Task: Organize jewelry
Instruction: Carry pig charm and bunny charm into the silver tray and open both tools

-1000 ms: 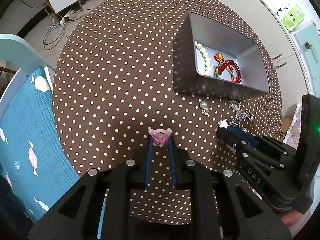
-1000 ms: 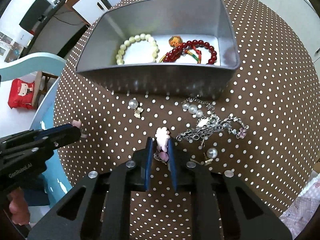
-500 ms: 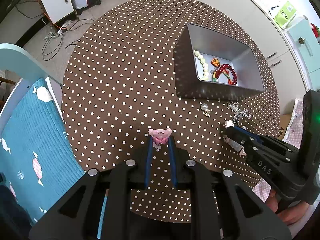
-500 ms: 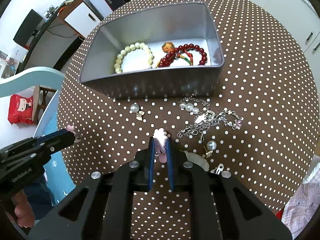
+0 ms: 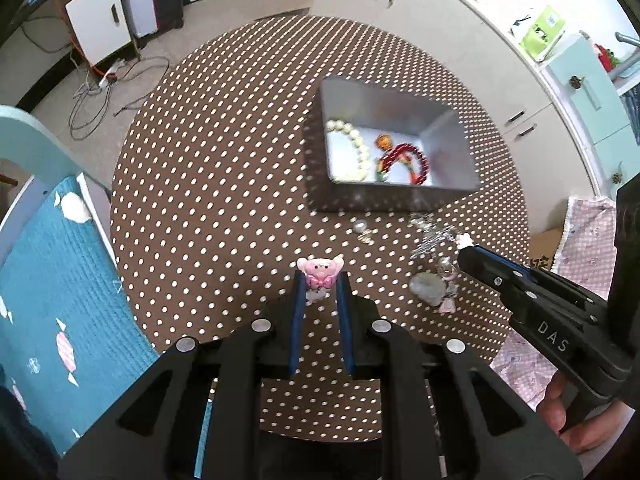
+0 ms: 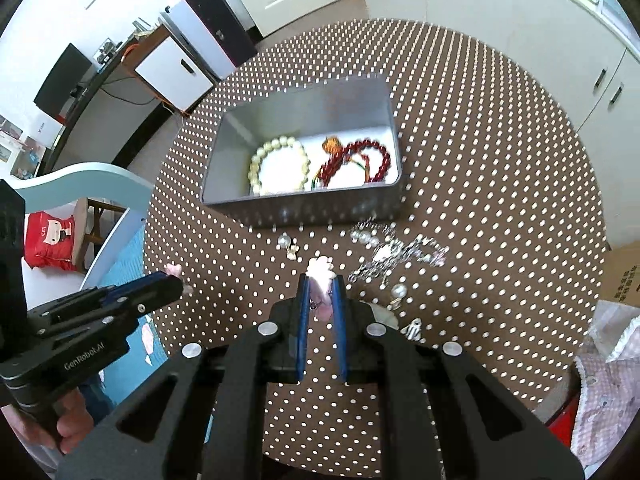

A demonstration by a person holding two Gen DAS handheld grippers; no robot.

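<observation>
Left jaws (image 5: pixel 319 280): I held them pinched on the pig charm (image 5: pixel 319 270).
Right jaws (image 6: pixel 321 285): pinched on a pale charm (image 6: pixel 320 270).
Advice: I judged both needed carrying over the far tin (image 6: pixel 296 204) before release.

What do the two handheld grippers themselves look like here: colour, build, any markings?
Both are matte black, angular frames with triangular cut-outs and round silver screw heads. Each has two slim fingers with blue inner pads. The left gripper carries white "GenRobot.AI" lettering on its side; the right gripper shows white "DAS" lettering. Each sits on a black pistol-style handle. No cables or sleeves are visible.
</observation>
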